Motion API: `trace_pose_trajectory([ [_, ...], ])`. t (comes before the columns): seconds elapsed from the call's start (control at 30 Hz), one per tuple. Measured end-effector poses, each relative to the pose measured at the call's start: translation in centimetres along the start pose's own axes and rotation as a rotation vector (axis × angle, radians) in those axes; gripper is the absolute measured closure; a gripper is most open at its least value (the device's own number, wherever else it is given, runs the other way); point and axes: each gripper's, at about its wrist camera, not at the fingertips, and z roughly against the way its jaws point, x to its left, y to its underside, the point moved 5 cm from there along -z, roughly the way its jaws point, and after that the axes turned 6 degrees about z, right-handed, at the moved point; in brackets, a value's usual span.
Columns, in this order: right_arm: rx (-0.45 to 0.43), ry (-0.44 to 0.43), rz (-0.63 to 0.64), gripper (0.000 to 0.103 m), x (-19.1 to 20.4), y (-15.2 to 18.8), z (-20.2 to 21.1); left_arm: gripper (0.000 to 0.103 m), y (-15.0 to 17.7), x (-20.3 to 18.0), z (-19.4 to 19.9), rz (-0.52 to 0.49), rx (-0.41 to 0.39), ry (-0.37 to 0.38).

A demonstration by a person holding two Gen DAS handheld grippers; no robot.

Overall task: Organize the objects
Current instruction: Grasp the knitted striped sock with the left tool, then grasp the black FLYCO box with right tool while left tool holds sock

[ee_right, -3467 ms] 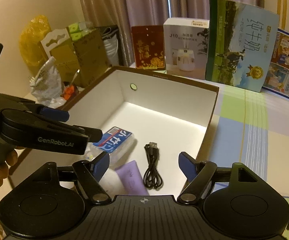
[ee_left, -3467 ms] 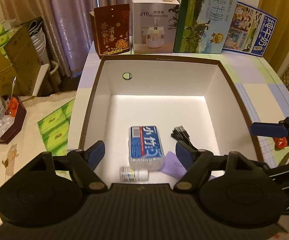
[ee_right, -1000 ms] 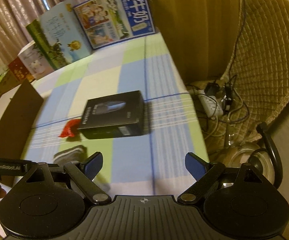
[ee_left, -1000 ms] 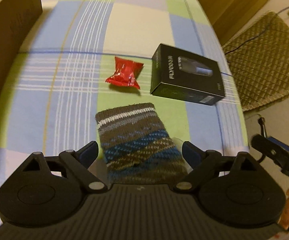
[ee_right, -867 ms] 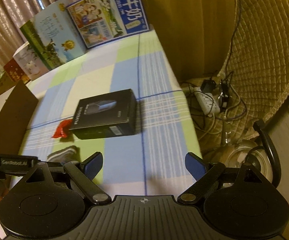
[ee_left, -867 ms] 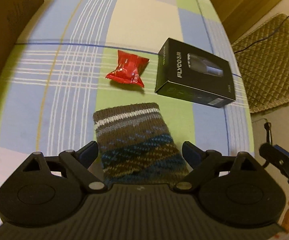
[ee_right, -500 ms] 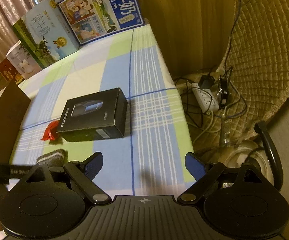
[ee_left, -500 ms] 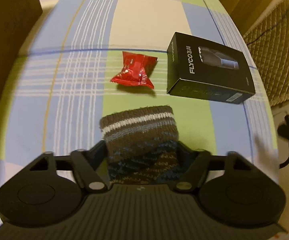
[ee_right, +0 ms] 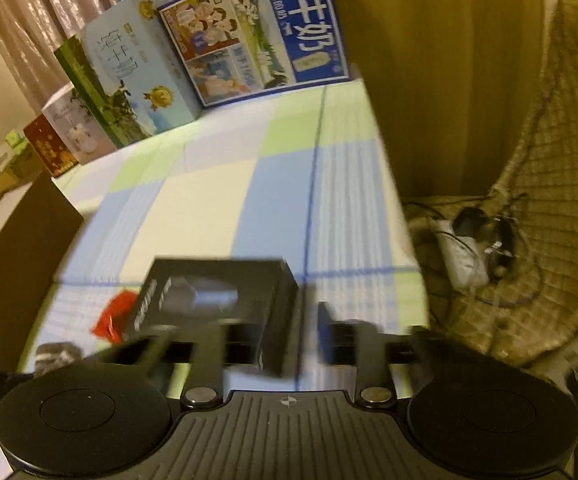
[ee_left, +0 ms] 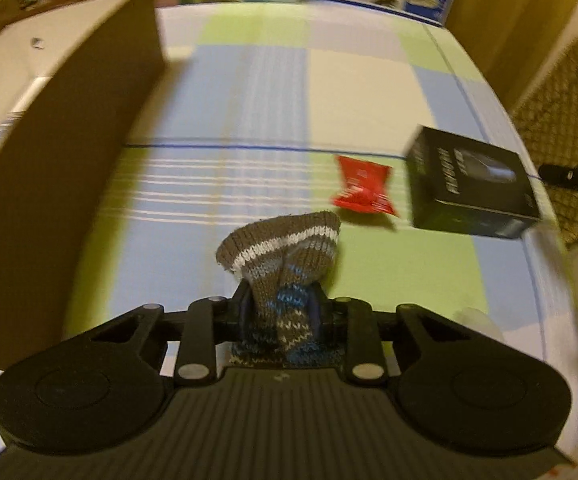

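Observation:
My left gripper point(ee_left: 279, 310) is shut on a brown, white and blue knitted pouch point(ee_left: 285, 248) and holds it above the checked tablecloth. The brown storage box point(ee_left: 69, 168) with a white inside stands to its left. A red snack packet point(ee_left: 363, 192) and a black product box point(ee_left: 469, 184) lie to the right. In the right wrist view my right gripper point(ee_right: 279, 340) has narrowed its jaws around the near corner of the black box point(ee_right: 213, 300); motion blur hides whether the pads touch it. The red packet point(ee_right: 115, 316) and the pouch point(ee_right: 55, 354) show at the left.
Milk cartons point(ee_right: 249, 40) and other boxes stand along the table's far edge. The table's right edge point(ee_right: 393, 200) drops to a quilted chair point(ee_right: 561, 184) with a power strip and cables point(ee_right: 473, 248). The checked tablecloth point(ee_left: 257, 92) lies between the storage box and the black box.
My left gripper closed on the knitted pouch, lifted it and swung left toward the storage box. My right gripper moved in on the black box and its jaws narrowed around the box's corner.

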Motion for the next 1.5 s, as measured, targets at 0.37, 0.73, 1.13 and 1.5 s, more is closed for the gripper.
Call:
trace_pose_trajectory([
  [0.37, 0.048, -0.07, 0.02, 0.094, -0.6, -2.5, -5.6, 0.08, 1.6, 3.6, 0.5, 0.079, 0.038, -0.067],
  [0.73, 0.163, -0.169, 0.042, 0.093, 3.0, 1.9, -1.4, 0.079, 2.1, 4.0, 0.5, 0.105, 0.053, -0.061],
  [1.13, 0.143, -0.117, 0.288, 0.022, 10.7, 2.4, -0.9, 0.079, 2.2, 4.2, 1.0, 0.122, 0.041, -0.054],
  [1.5, 0.24, -0.019, 0.428, 0.016, 12.9, 4.1, -5.0, 0.079, 2.6, 4.4, 1.7, 0.136, 0.027, -0.06],
])
